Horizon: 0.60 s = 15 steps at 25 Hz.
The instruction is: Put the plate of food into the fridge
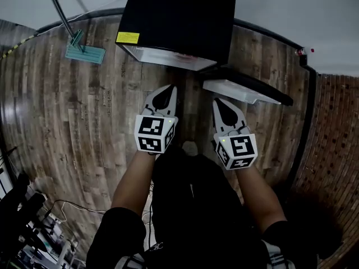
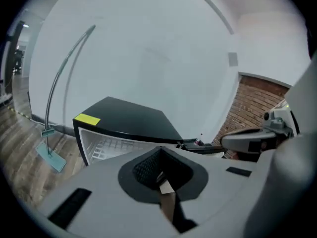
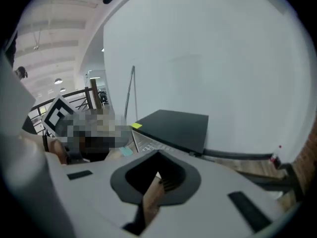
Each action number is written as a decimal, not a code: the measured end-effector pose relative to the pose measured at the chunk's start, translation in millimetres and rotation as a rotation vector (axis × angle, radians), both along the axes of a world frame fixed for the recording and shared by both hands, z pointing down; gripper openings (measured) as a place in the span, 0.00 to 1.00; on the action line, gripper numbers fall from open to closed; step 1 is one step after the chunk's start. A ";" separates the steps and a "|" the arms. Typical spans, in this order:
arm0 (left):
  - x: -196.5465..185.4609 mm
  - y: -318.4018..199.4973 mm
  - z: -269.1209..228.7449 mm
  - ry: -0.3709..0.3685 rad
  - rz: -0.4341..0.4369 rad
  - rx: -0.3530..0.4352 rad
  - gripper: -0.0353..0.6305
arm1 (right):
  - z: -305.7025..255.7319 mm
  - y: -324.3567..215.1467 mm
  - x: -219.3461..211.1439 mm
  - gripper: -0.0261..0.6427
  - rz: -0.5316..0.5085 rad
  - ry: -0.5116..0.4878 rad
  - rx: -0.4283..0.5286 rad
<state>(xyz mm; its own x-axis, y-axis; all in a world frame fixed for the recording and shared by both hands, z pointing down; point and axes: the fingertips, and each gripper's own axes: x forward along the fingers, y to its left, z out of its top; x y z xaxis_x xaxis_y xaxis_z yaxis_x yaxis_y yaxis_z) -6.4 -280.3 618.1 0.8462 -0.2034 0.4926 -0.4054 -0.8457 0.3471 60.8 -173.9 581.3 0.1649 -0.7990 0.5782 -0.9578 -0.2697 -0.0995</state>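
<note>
fridge [image 1: 179, 15]: small, black, standing on the wooden floor [image 1: 84, 122] against the white wall [image 2: 148, 48]; straight ahead of both grippers and apart from them.
fridge door [image 1: 247, 88]: swung open, lying off to the right in the head view, pale inner face showing.
fridge interior [image 1: 162, 56]: white; wire shelf [image 2: 111, 145] visible in the left gripper view; contents not made out.
yellow label [image 1: 128, 37]: on the fridge top, at its front left corner.
left gripper [image 1: 167, 91]: held above the floor just before the open fridge, pointing toward it and tilted down; jaws closed tip to tip, gripping nothing.
right gripper [image 1: 220, 102]: beside the left one, a little nearer the open door, pointing the same way; jaws likewise brought together at the tips, empty.
marker cubes: one at the rear of each gripper, nearest the person's forearms [image 1: 132, 186].
mop [image 1: 84, 54]: teal flat head on the floor left of the fridge, handle slanting up toward the wall.
brick wall [image 1: 336, 139]: at the right edge, beyond the door.
cables [image 1: 33, 223]: tangled on the floor at lower left, well apart from the fridge.
</note>
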 end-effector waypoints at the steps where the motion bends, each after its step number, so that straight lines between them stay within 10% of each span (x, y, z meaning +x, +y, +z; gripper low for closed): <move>1: -1.5 1.8 -16.4 0.000 0.009 0.011 0.05 | -19.6 3.1 3.6 0.04 -0.001 0.024 0.015; 15: -16.1 58.0 -337.7 0.059 -0.036 0.167 0.05 | -300.3 19.6 -17.9 0.04 0.069 -0.007 0.260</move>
